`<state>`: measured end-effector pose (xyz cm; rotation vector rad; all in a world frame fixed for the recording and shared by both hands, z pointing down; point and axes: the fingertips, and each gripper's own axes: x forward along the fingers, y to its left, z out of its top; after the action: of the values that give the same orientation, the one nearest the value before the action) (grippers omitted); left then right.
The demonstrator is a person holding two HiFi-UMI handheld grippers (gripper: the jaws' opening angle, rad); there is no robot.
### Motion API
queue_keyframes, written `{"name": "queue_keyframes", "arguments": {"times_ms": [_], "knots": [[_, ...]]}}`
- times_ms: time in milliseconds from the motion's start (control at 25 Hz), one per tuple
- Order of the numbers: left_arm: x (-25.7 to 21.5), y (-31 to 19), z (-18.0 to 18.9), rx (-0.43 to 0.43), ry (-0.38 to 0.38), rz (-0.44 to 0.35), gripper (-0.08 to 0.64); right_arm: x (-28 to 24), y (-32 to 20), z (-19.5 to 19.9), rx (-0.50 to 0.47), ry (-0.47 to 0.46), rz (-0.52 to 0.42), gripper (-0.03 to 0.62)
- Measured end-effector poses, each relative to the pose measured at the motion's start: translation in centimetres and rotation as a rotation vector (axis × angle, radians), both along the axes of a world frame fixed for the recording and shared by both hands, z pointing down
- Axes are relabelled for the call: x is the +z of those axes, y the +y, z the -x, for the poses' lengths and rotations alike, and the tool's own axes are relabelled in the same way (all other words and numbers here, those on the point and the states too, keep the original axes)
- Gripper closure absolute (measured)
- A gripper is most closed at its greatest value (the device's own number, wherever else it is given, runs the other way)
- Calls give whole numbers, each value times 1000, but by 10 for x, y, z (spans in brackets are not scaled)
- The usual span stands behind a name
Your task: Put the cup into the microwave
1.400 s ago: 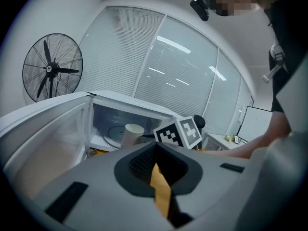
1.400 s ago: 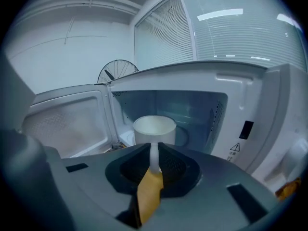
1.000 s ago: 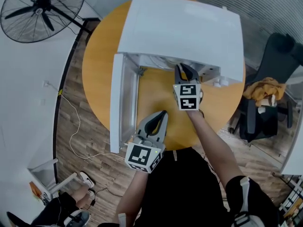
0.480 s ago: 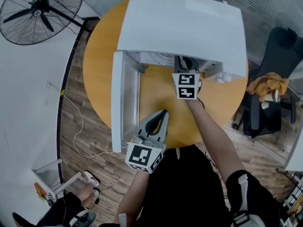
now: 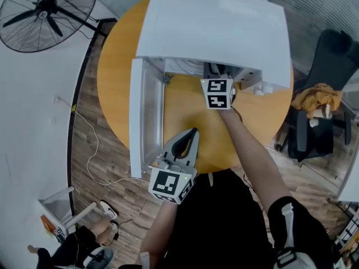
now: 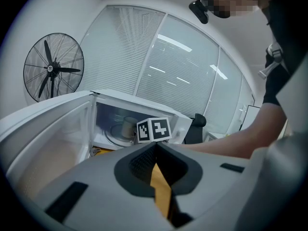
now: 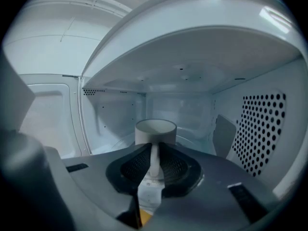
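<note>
right tool (image 7: pixel 154 152) has advanced from the doorway deeper into the microwave (image 5: pixel 219 32) since the earlier frame. its jaws are clamped on the handle of the cup (image 7: pixel 155 129), which sits upright inside the cavity; contact with the floor of the cavity cannot be told. door (image 5: pixel 143 116) stands open at left. left tool (image 5: pixel 191 137) hovers over the orange bench (image 5: pixel 185 108) beside the door, jaws together at the tips and holding nothing.

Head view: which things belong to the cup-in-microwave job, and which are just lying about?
Job: cup, microwave, its open door, right gripper clamped on the cup's handle.
Lying about: fan, chair with yellow cloth, floor cable; left gripper shut, empty.
</note>
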<state>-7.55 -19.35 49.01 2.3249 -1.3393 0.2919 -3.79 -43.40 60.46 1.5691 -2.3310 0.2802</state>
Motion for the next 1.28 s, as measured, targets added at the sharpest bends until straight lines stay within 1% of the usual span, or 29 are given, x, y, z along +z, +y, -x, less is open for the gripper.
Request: {"name": "queue_keyframes", "arguments": {"times_ms": [240, 400, 480, 640, 720, 760, 1040, 1160, 1280], "knots": [[-2, 0, -1, -15, -5, -1, 565, 2, -4, 4, -35, 38, -15, 538], [-6, 1, -4, -15, -12, -9, 565, 7, -3, 5, -46, 43, 2, 534], [-7, 2, -6, -14, -15, -12, 565, 8, -3, 6, -52, 31, 12, 499], [-10, 7, -6, -22, -22, -12, 565, 5, -2, 5, -49, 22, 20, 477], [-12, 10, -5, -38, -23, -15, 565, 1, -1, 4, -43, 21, 21, 448], [-12, 11, -4, -48, -24, -16, 565, 0, 0, 3, -43, 26, 19, 443], [-12, 28, -4, -99, -22, -18, 565, 0, 18, -2, -70, 31, 32, 443], [-14, 35, -5, -100, -23, -18, 565, -7, 34, -3, -76, 13, 34, 443], [-19, 38, -8, -82, -17, -26, 565, -12, 53, -8, -76, 6, 48, 443]]}}
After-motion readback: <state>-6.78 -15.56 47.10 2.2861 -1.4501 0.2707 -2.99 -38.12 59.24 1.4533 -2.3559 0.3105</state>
